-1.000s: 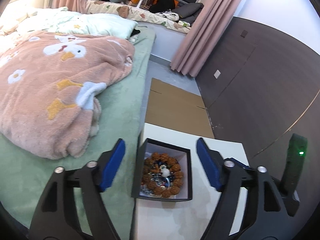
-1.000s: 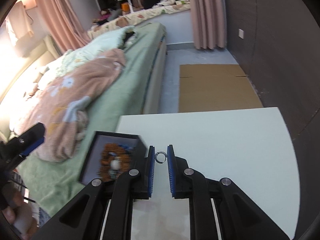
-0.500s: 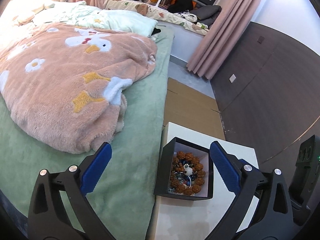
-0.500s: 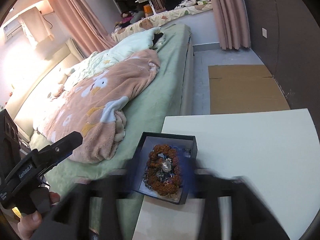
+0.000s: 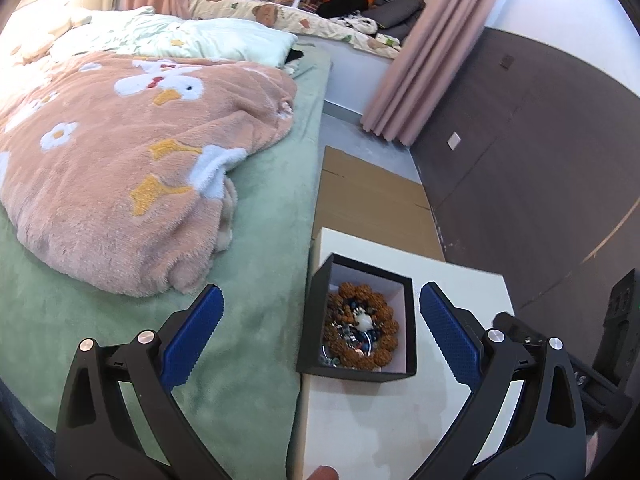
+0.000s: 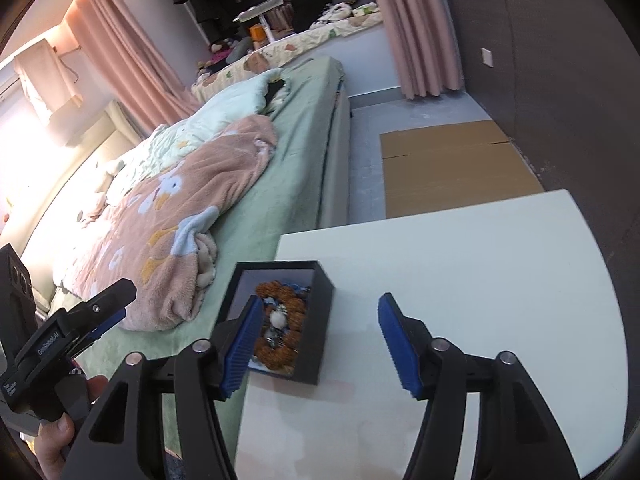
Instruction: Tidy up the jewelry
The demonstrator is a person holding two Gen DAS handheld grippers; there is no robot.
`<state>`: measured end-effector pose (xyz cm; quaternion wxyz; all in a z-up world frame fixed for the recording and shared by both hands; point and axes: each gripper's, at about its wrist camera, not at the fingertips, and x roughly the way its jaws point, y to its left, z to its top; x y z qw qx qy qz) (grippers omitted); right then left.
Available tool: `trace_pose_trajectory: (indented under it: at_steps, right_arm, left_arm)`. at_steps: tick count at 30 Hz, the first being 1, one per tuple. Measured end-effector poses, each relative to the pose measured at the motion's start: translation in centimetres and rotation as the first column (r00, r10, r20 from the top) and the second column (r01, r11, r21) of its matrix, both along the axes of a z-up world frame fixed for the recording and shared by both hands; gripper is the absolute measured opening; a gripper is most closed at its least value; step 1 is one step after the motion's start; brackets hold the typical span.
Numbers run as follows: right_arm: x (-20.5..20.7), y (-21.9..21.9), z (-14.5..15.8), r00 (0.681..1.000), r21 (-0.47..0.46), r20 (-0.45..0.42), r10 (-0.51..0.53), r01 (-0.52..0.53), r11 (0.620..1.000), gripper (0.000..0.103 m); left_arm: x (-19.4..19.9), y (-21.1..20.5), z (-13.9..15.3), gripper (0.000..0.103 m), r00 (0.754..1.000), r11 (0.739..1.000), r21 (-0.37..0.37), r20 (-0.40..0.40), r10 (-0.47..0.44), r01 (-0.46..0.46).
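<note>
White table (image 6: 480, 280): only right view shows left claw (image 6: 108, 312).

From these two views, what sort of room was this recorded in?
A bedroom, most likely: a bed with a pink fleece blanket and pillow, pink curtains, and a small white table holding a black jewelry box.

Beyond the tongs and to their left lies a bed (image 5: 256, 208) with a green sheet, and on it a heaped pink blanket (image 5: 132, 168) patterned with ducks and flowers. A pale pillow (image 5: 224, 42) sits farther back. Straight ahead, past the white table (image 6: 480, 280), flat cardboard (image 6: 452, 172) lies on the floor. Pink curtains (image 5: 416, 80) hang beside a dark wall (image 5: 540, 168) to the right.
</note>
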<state>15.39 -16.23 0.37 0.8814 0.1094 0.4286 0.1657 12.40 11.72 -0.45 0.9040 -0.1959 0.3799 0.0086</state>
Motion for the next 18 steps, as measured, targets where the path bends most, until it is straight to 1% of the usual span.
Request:
trace_pose_trajectory:
  at_steps: [1, 3, 6, 8, 10, 18]
  right_arm:
    - [-0.3, -0.5, 0.1, 1.0, -0.003, 0.001, -0.008, 0.008, 1.0, 0.065]
    - [-0.9, -1.5, 0.2, 1.0, -0.008, 0.003, -0.02, 0.02, 1.0, 0.067]
    - [-1.9, -3.0, 0.6, 0.999, -0.023, 0.011, -0.038, 0.038, 0.999, 0.08]
    - [-2.5, -3.9, 0.9, 0.998, -0.036, 0.021, -0.053, 0.054, 0.998, 0.091]
    - [-3.3, -5.1, 1.1, 0.998, -0.042, 0.027, -0.062, 0.063, 0.997, 0.096]
    - [-5.7, -8.8, 1.2, 0.994, -0.076, 0.026, -0.108, 0.109, 0.991, 0.096]
  left_arm:
    - [-0.1, -0.4, 0.0, 0.098, 1.0, 1.0, 0.01, -0.001, -0.012, 0.012]
    - [-0.2, -1.1, 0.1, 0.098, 1.0, 0.999, 0.023, -0.002, -0.029, 0.029]
    - [-0.6, -2.4, 0.3, 0.098, 0.998, 0.997, 0.044, -0.002, -0.057, 0.057]
    - [-1.0, -3.3, 0.4, 0.098, 0.997, 0.995, 0.064, -0.002, -0.077, 0.077]
    - [-1.5, -4.4, 0.7, 0.098, 0.995, 0.991, 0.088, 0.004, -0.098, 0.098]
    - [-3.7, -8.2, 1.5, 0.098, 0.983, 0.969, 0.173, 0.032, -0.182, 0.174]
